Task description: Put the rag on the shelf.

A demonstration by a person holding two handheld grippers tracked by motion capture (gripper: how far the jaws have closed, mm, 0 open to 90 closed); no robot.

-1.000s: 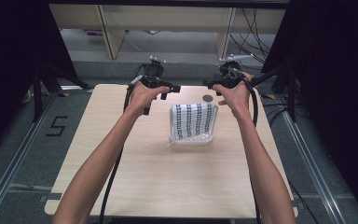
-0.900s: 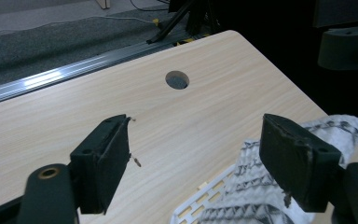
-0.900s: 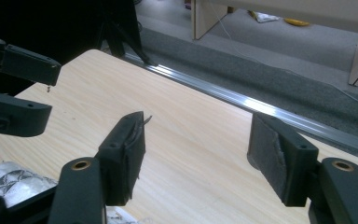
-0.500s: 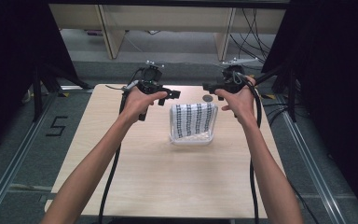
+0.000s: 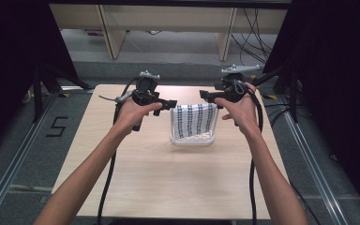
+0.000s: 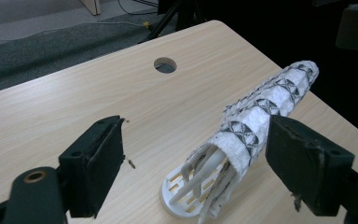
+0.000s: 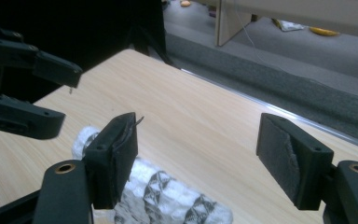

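Note:
A white cloth with a black pattern [image 5: 193, 121] hangs over a white slatted rack [image 5: 192, 139] in the middle of the wooden table [image 5: 168, 178]. My left gripper [image 5: 172, 103] hovers by the cloth's upper left corner and my right gripper [image 5: 205, 96] by its upper right corner. In the left gripper view the jaws of the left gripper [image 6: 196, 137] stand wide, with the cloth [image 6: 261, 105] beyond them and untouched. In the right gripper view the right gripper [image 7: 198, 140] has just been opening; nothing is between its jaws, and the cloth [image 7: 163, 193] lies below.
A round hole [image 6: 164, 65] pierces the table near its far edge. Black cables trail from both grippers off the table's front. Wooden furniture legs and loose cables stand on the grey floor behind the table. Dark curtains flank both sides.
Both hands have drawn a little nearer to me from the table's far edge, down to the top of the cloth. The cloth and rack have not moved.

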